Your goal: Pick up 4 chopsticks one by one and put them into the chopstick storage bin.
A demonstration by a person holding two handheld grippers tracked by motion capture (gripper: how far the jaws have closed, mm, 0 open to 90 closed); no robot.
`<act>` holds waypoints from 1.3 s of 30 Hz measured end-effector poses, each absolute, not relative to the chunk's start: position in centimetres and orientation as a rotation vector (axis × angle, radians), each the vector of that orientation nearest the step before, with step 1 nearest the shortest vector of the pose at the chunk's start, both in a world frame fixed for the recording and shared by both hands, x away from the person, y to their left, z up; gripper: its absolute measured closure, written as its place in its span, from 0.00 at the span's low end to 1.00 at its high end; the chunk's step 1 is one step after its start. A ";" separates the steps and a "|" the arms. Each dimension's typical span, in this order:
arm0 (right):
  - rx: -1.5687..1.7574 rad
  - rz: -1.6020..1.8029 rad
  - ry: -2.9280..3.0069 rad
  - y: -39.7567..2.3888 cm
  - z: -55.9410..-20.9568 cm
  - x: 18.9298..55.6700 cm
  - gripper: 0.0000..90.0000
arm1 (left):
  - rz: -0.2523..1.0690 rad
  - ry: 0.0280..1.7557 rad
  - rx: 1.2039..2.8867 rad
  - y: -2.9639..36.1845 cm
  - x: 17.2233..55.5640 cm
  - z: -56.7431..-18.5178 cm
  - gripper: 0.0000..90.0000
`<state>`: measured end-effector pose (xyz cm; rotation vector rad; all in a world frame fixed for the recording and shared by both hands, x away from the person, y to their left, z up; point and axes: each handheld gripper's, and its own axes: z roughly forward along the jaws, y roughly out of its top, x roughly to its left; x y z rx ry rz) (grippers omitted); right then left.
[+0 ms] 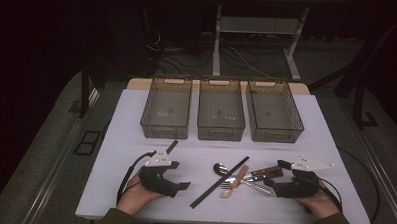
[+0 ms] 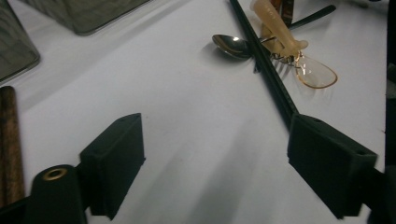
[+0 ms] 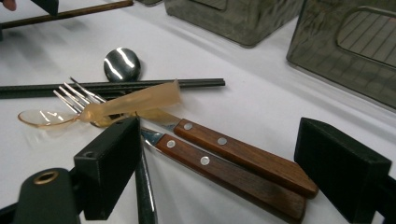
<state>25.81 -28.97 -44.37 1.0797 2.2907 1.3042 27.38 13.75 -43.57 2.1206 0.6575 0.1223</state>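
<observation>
Cutlery [image 1: 244, 177] lies on the white table [image 1: 136, 120] in a dark room, both grippers unclenched.

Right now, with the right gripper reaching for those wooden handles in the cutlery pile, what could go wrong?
1. The two wooden-handled utensils lie side by side between the open jaws of the right gripper; closing could catch both at once.
2. The pile is tangled: the translucent plastic spoon lies over the fork, so pulling a handle may drag the others.
3. The left gripper stands open with one jaw beside the long black stick, which crosses the pile; a nudge could scatter it.
</observation>
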 end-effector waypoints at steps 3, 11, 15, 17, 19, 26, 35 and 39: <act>1.073 1.309 2.294 -28.9 -44.4 25.8 0.16 | 0.131 0.650 2.115 13.4 27.3 -43.5 0.28; 1.081 1.315 2.285 -29.0 -44.3 25.8 0.16 | 0.088 0.638 2.091 12.1 27.0 -43.2 0.46; 1.077 1.310 2.288 -29.0 -44.3 25.8 0.16 | 0.058 0.612 2.101 11.4 26.8 -43.3 0.55; 1.076 1.311 2.287 -29.0 -44.3 25.8 0.16 | 0.042 0.604 2.104 11.0 26.7 -43.4 0.59; 1.077 1.314 2.285 -29.0 -44.3 25.8 0.16 | 0.026 0.592 2.112 10.6 26.6 -43.4 0.63; 1.073 1.313 2.290 -29.0 -44.3 25.9 0.16 | -0.024 0.590 2.148 9.6 26.4 -43.7 0.77; 1.061 1.306 2.297 -28.9 -44.4 25.9 0.16 | -0.037 0.583 2.191 8.6 26.3 -44.3 0.84; 1.070 1.304 2.298 -28.9 -44.5 25.9 0.16 | -0.038 0.565 2.217 8.4 26.3 -44.4 0.85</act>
